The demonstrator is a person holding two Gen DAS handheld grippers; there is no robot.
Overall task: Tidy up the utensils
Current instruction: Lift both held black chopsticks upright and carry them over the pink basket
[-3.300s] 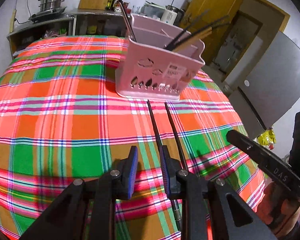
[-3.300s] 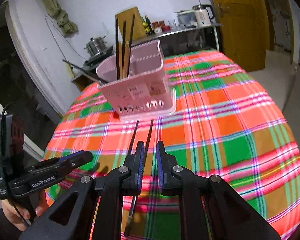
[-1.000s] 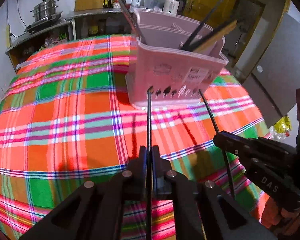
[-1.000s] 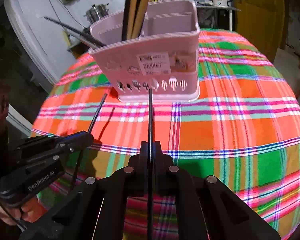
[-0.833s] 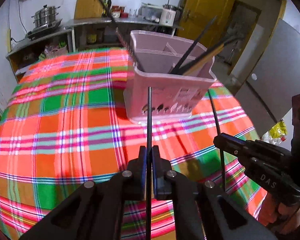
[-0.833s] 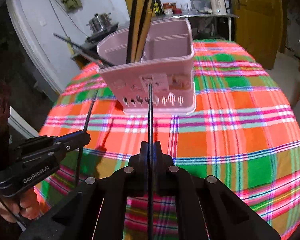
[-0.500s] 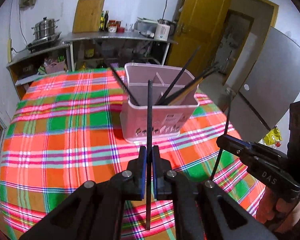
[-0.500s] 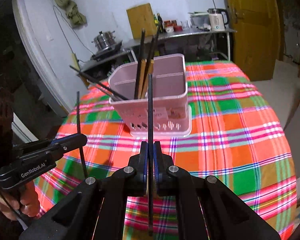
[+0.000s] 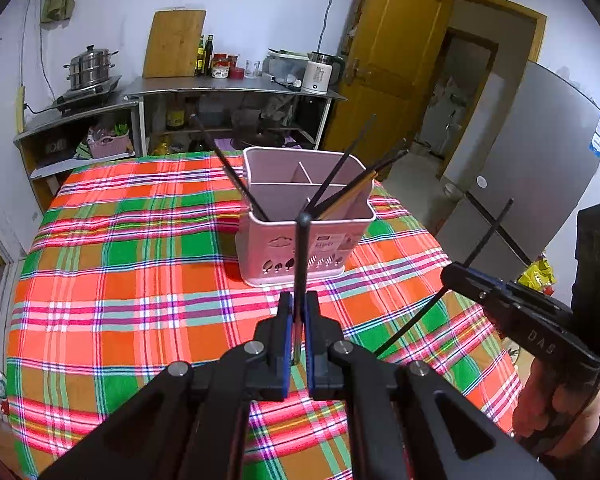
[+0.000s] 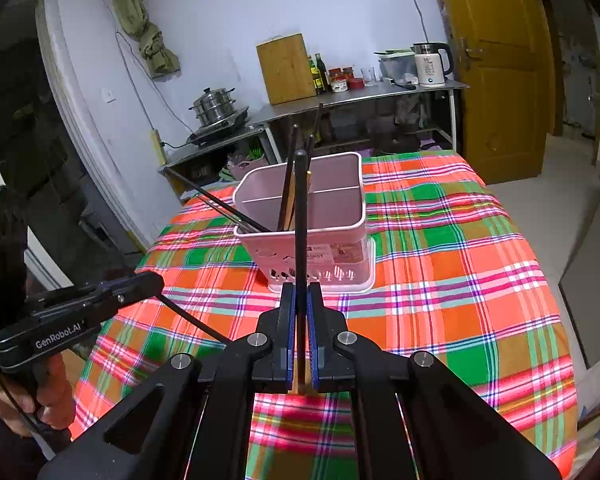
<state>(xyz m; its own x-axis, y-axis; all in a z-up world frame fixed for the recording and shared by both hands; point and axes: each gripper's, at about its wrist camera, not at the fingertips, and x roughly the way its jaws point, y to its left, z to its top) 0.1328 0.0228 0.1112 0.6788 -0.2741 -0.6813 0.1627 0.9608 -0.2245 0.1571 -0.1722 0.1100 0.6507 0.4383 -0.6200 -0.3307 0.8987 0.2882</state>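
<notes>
A pink utensil basket (image 9: 300, 236) stands on the plaid tablecloth (image 9: 140, 280), with several dark and wooden chopsticks leaning in it; it also shows in the right wrist view (image 10: 320, 236). My left gripper (image 9: 299, 312) is shut on a black chopstick (image 9: 301, 256), held above the table short of the basket. My right gripper (image 10: 300, 300) is shut on another black chopstick (image 10: 300, 220), also raised in front of the basket. Each gripper shows in the other's view, the right one (image 9: 456, 276) and the left one (image 10: 148, 280).
The round table drops off on all sides. Behind it are metal shelves (image 9: 236, 92) with a steamer pot (image 9: 90, 70), cutting board, bottles and kettle (image 9: 320, 70). A yellow door (image 9: 396, 64) and a fridge (image 9: 540, 168) stand to the right.
Both grippers closed on the two chopsticks that lay on the cloth, lifted them and drew back and up from the basket. The chopsticks now point steeply upward.
</notes>
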